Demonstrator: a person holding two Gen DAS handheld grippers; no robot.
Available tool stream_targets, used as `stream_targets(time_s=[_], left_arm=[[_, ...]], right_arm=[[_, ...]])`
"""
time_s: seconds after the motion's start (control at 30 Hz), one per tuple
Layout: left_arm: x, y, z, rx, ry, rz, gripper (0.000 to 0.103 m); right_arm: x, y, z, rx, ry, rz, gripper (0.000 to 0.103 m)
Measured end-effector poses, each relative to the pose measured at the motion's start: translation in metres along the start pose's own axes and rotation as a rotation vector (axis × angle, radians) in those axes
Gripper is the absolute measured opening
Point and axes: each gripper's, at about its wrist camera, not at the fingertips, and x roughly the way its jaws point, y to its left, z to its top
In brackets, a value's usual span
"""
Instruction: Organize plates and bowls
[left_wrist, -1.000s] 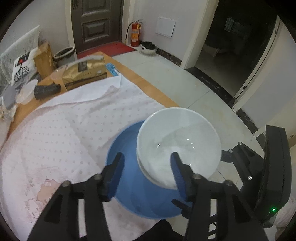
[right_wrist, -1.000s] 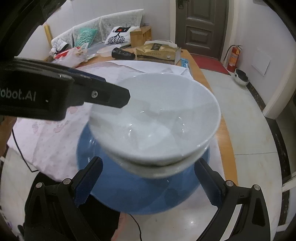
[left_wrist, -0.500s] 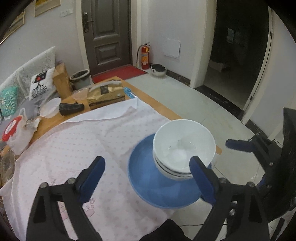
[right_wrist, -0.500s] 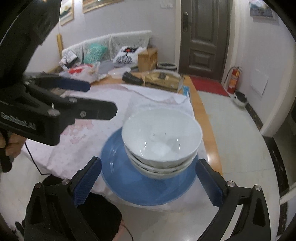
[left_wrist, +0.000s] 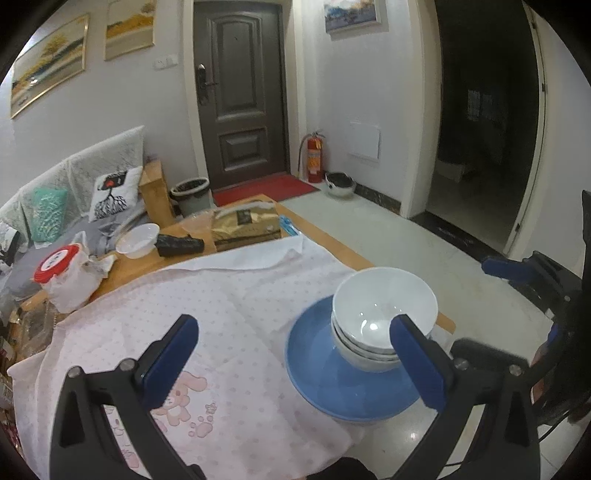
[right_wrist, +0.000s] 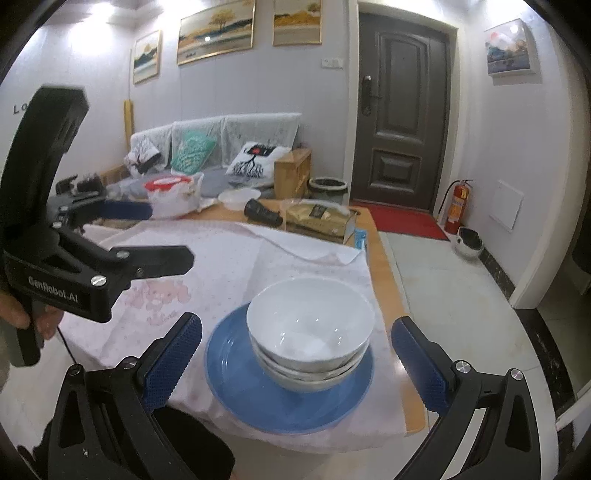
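A wooden surface (right_wrist: 388, 295) is covered over most of its top by a pink dotted cloth (left_wrist: 192, 306), printed with a cartoon rabbit near its front edge. At the right front corner of the surface a blue plate (left_wrist: 332, 380) is set on the cloth, its rim reaching past the cloth's edge toward the floor side. A stack of white bowls (right_wrist: 310, 332) is nested on the plate, seated toward the plate's far right part rather than its centre; three rims can be counted in the right wrist view.

The left tongs (left_wrist: 295, 365) are held spread wide and released, with nothing between the blue pads; the bowl stack is seen just beyond the right pad, untouched. The right tongs (right_wrist: 297, 360) are likewise spread wide and empty, with the plate and bowls framed between the two pads but apart from both.

At the far end of the surface a gold-coloured box (right_wrist: 321, 218), a black cylinder lying on its side (left_wrist: 181, 245), a small white bowl (left_wrist: 138, 236) and a red-lidded container in a plastic bag (left_wrist: 62, 269) are gathered.
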Motion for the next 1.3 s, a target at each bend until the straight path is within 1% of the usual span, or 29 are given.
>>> stream_targets(time_s=[0.13, 0.27, 0.37, 0.53, 0.63, 0.77, 0.87, 1.0, 1.3], left_arm=[[-0.011, 0.003, -0.005, -0.020, -0.038, 0.017, 0.103], [-0.026, 0.008, -0.010, -0.055, -0.089, 0.048, 0.103], [-0.035, 0.011, -0.014, -0.072, -0.112, 0.068, 0.103], [-0.055, 0.017, -0.018, -0.094, -0.186, 0.130, 0.103], [-0.068, 0.024, -0.024, -0.127, -0.230, 0.177, 0.103], [-0.082, 0.037, -0.031, -0.166, -0.262, 0.220, 0.103], [-0.094, 0.047, -0.035, -0.189, -0.293, 0.270, 0.103], [-0.104, 0.057, -0.039, -0.197, -0.308, 0.322, 0.103], [-0.108, 0.074, -0.044, -0.216, -0.309, 0.358, 0.103]], right_arm=[[-0.006, -0.004, 0.002, 0.014, -0.029, -0.006, 0.102], [-0.011, -0.006, 0.006, 0.031, -0.061, -0.001, 0.102], [-0.013, -0.004, 0.009, 0.036, -0.077, 0.004, 0.102], [-0.018, 0.000, 0.013, 0.037, -0.109, 0.021, 0.102], [-0.019, 0.003, 0.017, 0.047, -0.131, 0.043, 0.102], [-0.019, 0.011, 0.024, 0.051, -0.167, 0.075, 0.102], [-0.018, 0.018, 0.030, 0.040, -0.196, 0.089, 0.102], [-0.014, 0.029, 0.036, 0.016, -0.211, 0.113, 0.102], [-0.002, 0.043, 0.041, 0.010, -0.220, 0.151, 0.102]])
